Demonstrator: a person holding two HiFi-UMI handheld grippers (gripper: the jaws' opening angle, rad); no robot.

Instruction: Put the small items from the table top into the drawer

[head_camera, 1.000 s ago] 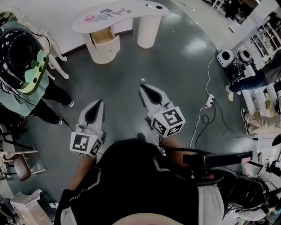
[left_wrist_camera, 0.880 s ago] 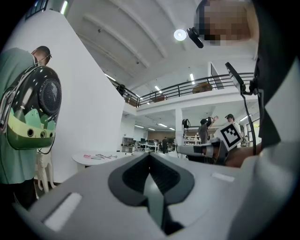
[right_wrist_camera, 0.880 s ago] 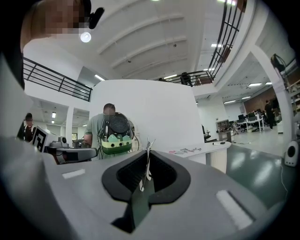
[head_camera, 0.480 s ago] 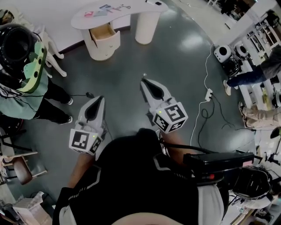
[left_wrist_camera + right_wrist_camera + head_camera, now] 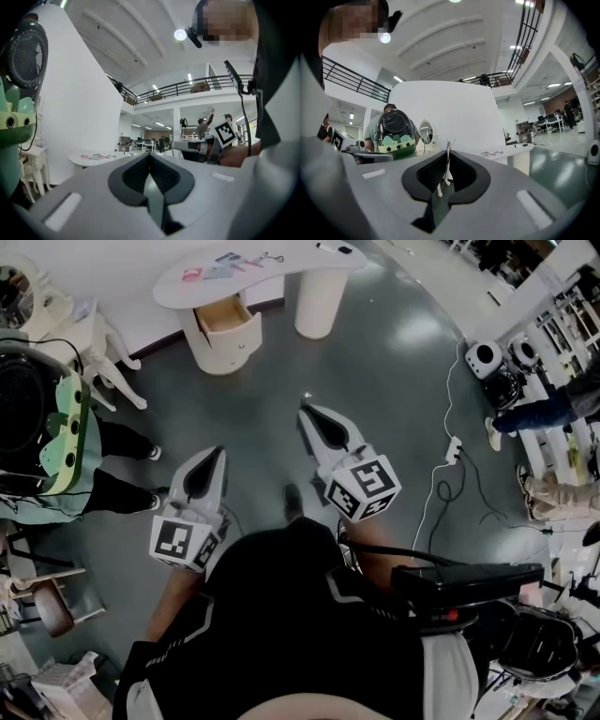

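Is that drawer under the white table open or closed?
Open: the drawer is pulled out from beneath the table, and the head view looks down into its wooden inside.

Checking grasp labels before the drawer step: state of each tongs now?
left tongs: closed, nothing between them.
right tongs: closed on a thin whitish wiry item; what it is cannot be told.

The person's own dark shoe (image 5: 292,501) now shows clearly on the floor, further forward than a second ago. The bystander (image 5: 42,427) at the left has slid lower and closer to the picture's edge. Above, a white chair (image 5: 94,338) and probably a round mirror (image 5: 17,298) now show more fully.
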